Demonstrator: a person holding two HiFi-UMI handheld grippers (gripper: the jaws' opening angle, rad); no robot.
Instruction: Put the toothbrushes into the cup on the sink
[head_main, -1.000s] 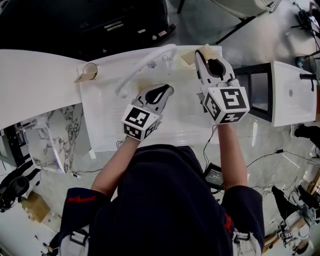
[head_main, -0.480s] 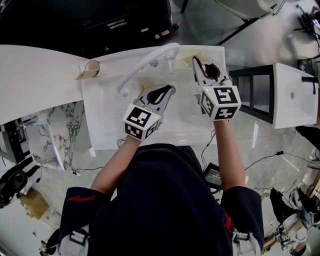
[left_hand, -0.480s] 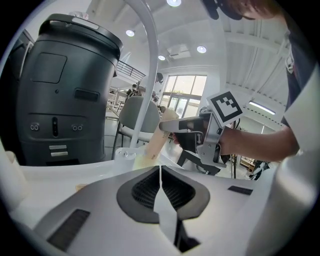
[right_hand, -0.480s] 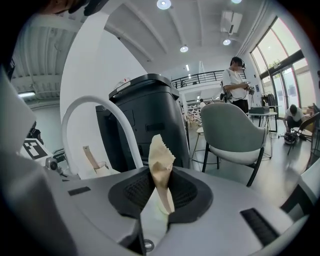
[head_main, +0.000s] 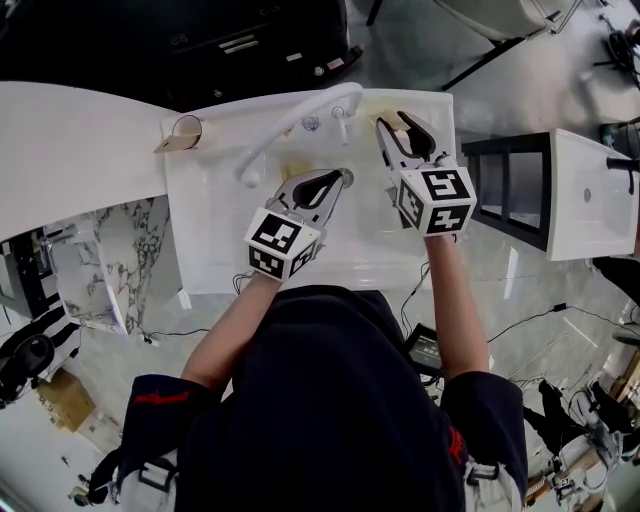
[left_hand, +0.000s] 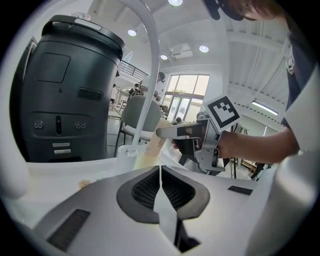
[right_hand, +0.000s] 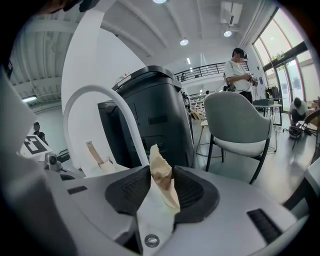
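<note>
A paper cup (head_main: 184, 130) stands on the sink's back left corner with a tan wrapped toothbrush (right_hand: 93, 150) leaning in it. Another tan wrapped toothbrush (head_main: 385, 108) lies on the back right corner of the sink (head_main: 215, 235). My right gripper (head_main: 402, 130) is over it and its jaws are opening. In the right gripper view this wrapper (right_hand: 161, 175) stands between the spread pads. My left gripper (head_main: 338, 180) hangs over the basin, shut and empty. The left gripper view shows its jaws (left_hand: 160, 172) closed, with the right gripper (left_hand: 197, 137) ahead beside the tan wrapper (left_hand: 158, 142).
A white curved faucet (head_main: 292, 128) arches over the basin between the cup and the right gripper. A black machine (left_hand: 65, 90) stands behind the sink. A grey chair (right_hand: 240, 120) and a standing person (right_hand: 239, 70) are farther off. A white cabinet (head_main: 590, 190) is to the right.
My right gripper has shifted left and toward the sink's back right corner, and its jaws have spread wider around the tan wrapper. The left gripper has stayed put.
</note>
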